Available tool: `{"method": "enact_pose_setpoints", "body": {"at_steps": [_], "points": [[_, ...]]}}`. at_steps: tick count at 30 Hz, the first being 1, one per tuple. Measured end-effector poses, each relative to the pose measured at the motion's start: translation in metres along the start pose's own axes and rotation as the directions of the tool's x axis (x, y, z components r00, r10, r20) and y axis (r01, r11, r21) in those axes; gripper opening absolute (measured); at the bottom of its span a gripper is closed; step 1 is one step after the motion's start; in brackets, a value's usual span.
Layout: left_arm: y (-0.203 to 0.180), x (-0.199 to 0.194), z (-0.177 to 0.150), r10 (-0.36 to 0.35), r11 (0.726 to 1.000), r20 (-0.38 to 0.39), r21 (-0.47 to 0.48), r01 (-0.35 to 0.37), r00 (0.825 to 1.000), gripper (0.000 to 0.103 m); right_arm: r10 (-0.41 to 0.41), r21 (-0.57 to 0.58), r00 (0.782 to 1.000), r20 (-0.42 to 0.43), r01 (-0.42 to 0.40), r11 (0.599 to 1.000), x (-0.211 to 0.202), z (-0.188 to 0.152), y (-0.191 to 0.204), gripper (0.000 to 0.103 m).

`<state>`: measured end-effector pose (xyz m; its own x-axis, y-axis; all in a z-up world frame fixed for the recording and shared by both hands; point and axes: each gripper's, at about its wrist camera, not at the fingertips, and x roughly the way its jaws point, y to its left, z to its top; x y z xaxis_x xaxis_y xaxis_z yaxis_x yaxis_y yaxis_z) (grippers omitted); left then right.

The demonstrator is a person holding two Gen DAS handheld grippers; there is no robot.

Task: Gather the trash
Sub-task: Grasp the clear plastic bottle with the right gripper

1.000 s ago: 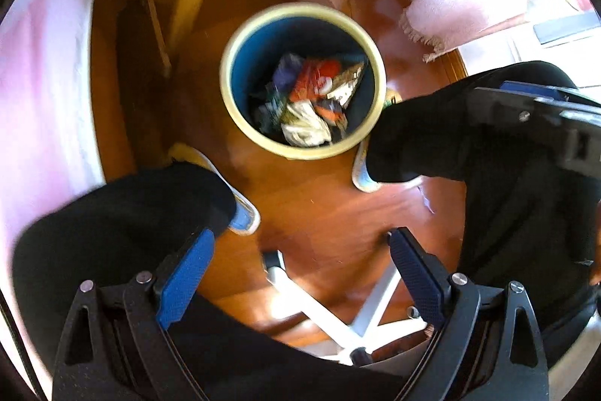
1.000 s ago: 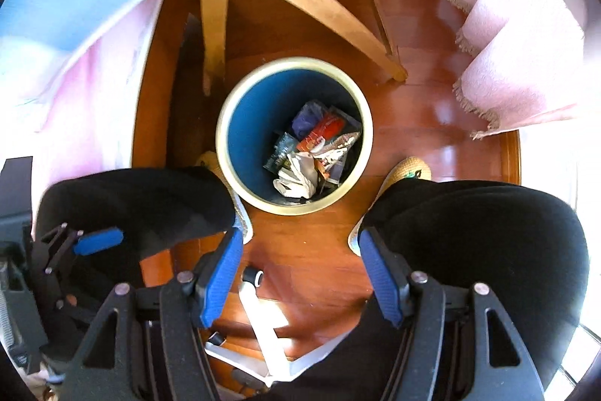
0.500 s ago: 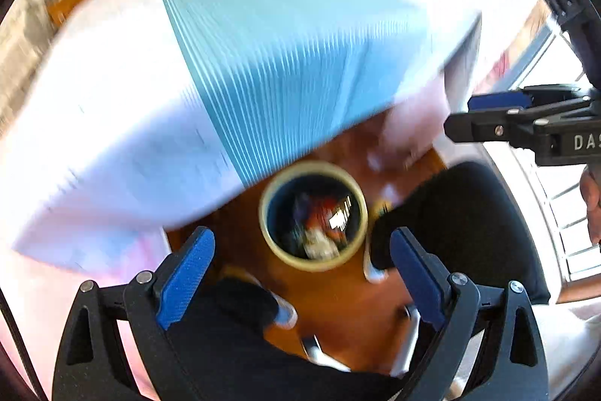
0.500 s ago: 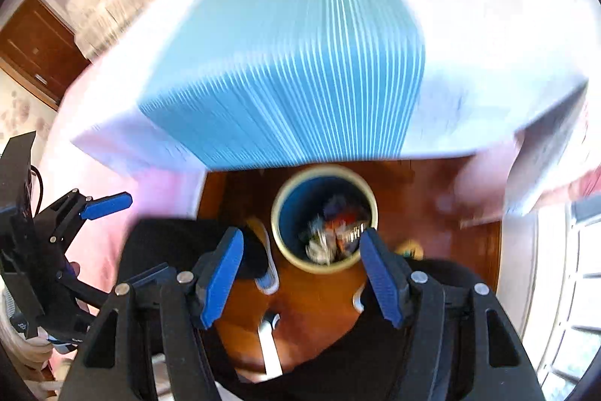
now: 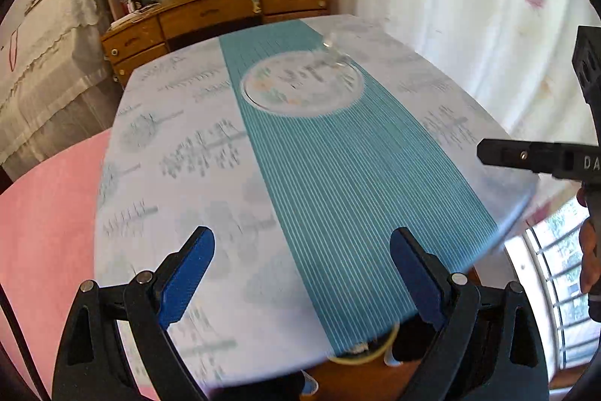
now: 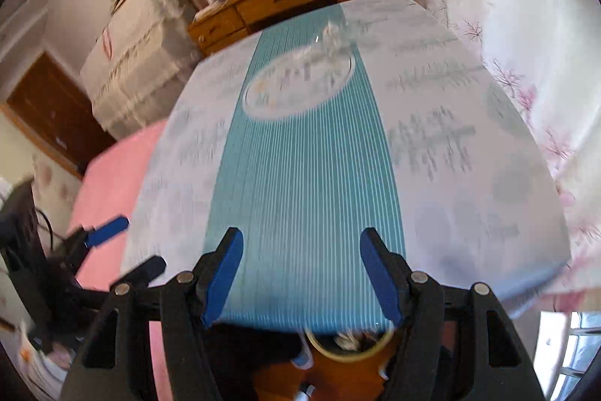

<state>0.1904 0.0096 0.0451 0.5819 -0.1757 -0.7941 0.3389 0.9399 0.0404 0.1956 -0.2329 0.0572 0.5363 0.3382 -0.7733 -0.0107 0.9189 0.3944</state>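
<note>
My left gripper (image 5: 300,273) is open and empty above the near edge of the table (image 5: 176,153). My right gripper (image 6: 300,273) is open and empty over the teal striped runner (image 6: 308,183). The bin (image 6: 349,344) with trash in it stands on the floor below the table's near edge; only its yellow rim (image 5: 360,357) shows in the left wrist view. A round patterned plate (image 5: 300,85) lies far along the runner, with a clear crumpled wrapper (image 5: 332,53) at its far edge; the plate (image 6: 296,85) also shows in the right wrist view, blurred.
A pink cloth (image 5: 45,220) hangs left of the table. A wooden sideboard (image 5: 210,14) with shelves stands behind it. White curtains (image 5: 469,6) hang at the right. The other gripper (image 5: 544,160) shows at the right edge of the left wrist view.
Both grippers have swung up from looking down into the bin to looking across the tabletop. Both stay open and empty.
</note>
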Motion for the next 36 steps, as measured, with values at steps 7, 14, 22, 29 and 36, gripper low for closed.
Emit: {"method": "enact_pose_setpoints", "body": {"at_steps": [7, 14, 22, 29, 36], "points": [[0.040, 0.057, 0.075, 0.002, 0.997, 0.007, -0.081, -0.001, 1.000, 0.093, 0.043, 0.144, 0.999, 0.026, -0.046, 0.988, 0.073, 0.088, -0.028, 0.069], [0.058, 0.117, 0.145, 0.043, 0.995, 0.034, -0.095, -0.040, 0.998, 0.093, 0.120, 0.316, 0.991, 0.060, -0.133, 0.939, 0.143, 0.145, -0.060, 0.069], [0.079, 0.172, 0.181, 0.009, 0.989, 0.022, -0.150, -0.005, 1.000, 0.093, 0.127, 0.357, 0.986, 0.109, -0.158, 0.921, 0.186, 0.171, -0.059, 0.070], [0.090, 0.200, 0.183, -0.013, 0.983, 0.004, -0.185, 0.013, 1.000, 0.093, 0.059, 0.366, 0.987, 0.147, -0.110, 0.924, 0.200, 0.200, -0.059, 0.070], [0.099, 0.212, 0.187, -0.015, 0.978, 0.009, -0.208, 0.016, 1.000, 0.093, -0.043, 0.303, 0.994, 0.103, 0.010, 0.953, 0.222, 0.229, -0.039, 0.072]]}}
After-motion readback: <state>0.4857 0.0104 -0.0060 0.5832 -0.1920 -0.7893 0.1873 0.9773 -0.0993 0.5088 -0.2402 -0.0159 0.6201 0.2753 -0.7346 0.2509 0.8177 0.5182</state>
